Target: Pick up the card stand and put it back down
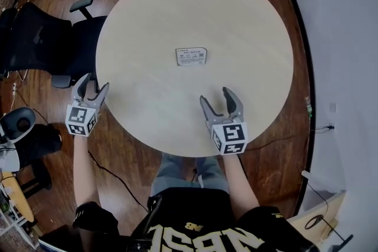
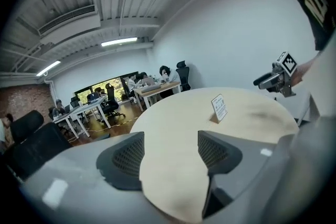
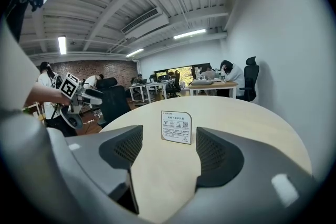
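The small white card stand (image 1: 191, 56) stands upright near the middle of the round beige table (image 1: 248, 15). My right gripper (image 1: 215, 95) hovers over the table's near edge and points at the stand, a good way short of it. In the right gripper view the card stand (image 3: 176, 127) shows between and beyond the spread jaws of the right gripper (image 3: 163, 152), which hold nothing. My left gripper (image 1: 94, 82) is at the table's left edge, open and empty. From the left gripper (image 2: 170, 152) the card stand (image 2: 218, 107) shows edge-on to the right.
Black office chairs (image 1: 41, 38) stand on the wooden floor left of the table. A white wall (image 1: 348, 38) runs close along the right. Desks with seated people (image 2: 152, 84) fill the room's far side. A cable (image 1: 112, 177) lies on the floor near my legs.
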Demonstrator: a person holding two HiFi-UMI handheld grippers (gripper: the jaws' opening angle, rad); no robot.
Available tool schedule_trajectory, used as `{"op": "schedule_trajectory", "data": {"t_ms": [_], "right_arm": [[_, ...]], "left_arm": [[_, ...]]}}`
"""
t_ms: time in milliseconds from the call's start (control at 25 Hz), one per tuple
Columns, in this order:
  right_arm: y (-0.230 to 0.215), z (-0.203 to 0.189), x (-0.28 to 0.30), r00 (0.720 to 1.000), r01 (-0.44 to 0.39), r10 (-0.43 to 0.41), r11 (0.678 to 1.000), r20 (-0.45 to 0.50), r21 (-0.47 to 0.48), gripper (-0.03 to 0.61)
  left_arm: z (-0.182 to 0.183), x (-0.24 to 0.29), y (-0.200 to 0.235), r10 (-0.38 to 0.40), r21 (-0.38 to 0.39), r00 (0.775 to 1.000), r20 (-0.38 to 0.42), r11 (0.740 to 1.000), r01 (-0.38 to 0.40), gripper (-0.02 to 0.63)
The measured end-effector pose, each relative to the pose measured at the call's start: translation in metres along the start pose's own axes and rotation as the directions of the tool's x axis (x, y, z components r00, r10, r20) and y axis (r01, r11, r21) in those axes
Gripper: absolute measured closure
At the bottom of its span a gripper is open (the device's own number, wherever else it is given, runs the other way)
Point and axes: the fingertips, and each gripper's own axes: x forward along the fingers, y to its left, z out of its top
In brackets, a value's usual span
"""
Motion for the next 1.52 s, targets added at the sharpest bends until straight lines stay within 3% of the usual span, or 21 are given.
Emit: {"op": "schedule_trajectory", "data": {"t_ms": [160,320,440,600,840,1120,1520], "right_arm": [[-0.006,-0.004,0.004,1.000,0.004,-0.004,1.000,-0.001,0.002,0.255],[-0.004,-0.007,0.009,1.000,0.000,0.001,1.000,-0.009,0.002,0.255],[-0.003,-0.007,0.012,1.000,-0.004,0.004,1.000,-0.012,0.001,0.255],[-0.002,-0.008,0.016,1.000,-0.009,0.009,1.000,-0.013,0.001,0.255],[-0.012,-0.004,0.020,1.000,0.022,-0.022,1.000,0.018,0.004,0.255],[-0.027,0.004,0.017,0.997,0.060,-0.060,0.998,0.041,0.010,0.255],[-0.026,0.003,0.000,0.995,0.021,-0.022,1.000,0.101,0.012,0.257]], "left_arm": [[-0.004,-0.008,0.043,-0.061,0.047,0.997,-0.044,0.997,0.063,0.264],[0.011,-0.002,0.059,-0.164,0.106,0.983,-0.077,0.979,0.172,0.230],[0.027,0.017,0.055,-0.238,0.164,0.967,-0.094,0.954,0.251,0.190],[0.040,0.054,0.036,-0.322,0.261,0.935,-0.148,0.899,0.351,0.130],[0.050,0.113,-0.019,-0.459,0.309,0.875,-0.154,0.819,0.484,0.114],[0.059,0.166,-0.108,-0.595,0.304,0.794,-0.124,0.739,0.601,0.114],[0.062,0.225,-0.216,-0.721,0.240,0.684,-0.109,0.649,0.722,0.117]]}}
